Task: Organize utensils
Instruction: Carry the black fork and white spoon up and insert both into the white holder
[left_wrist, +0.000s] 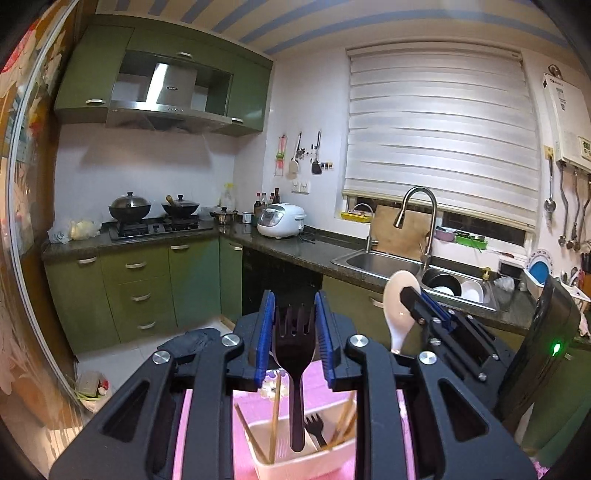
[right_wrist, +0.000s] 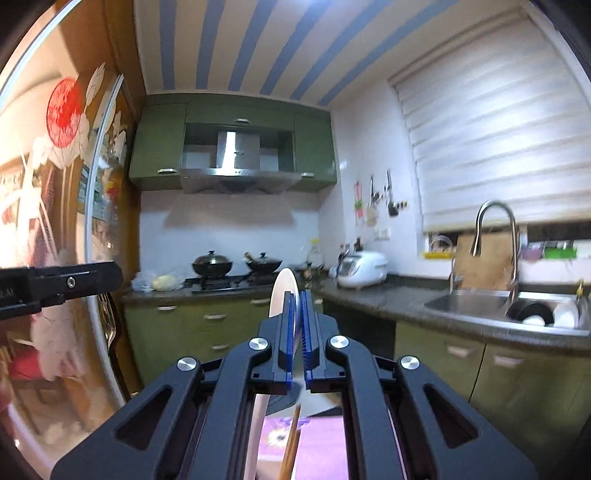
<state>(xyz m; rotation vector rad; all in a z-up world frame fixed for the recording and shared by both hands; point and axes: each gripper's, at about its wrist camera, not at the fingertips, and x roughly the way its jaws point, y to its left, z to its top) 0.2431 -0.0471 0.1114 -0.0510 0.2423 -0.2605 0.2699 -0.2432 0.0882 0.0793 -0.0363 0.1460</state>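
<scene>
Left claw grips a black fork above the white bin (already holding chopsticks and a small fork). To the bin's right, right claw pinches a white spoon, not yet binned.

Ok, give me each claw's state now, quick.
Left claw: closed on a black fork.
Right claw: closed on a white spoon.

Left tongs grip black fork, apparently above white holder; right tongs clamp white spoon.
</scene>
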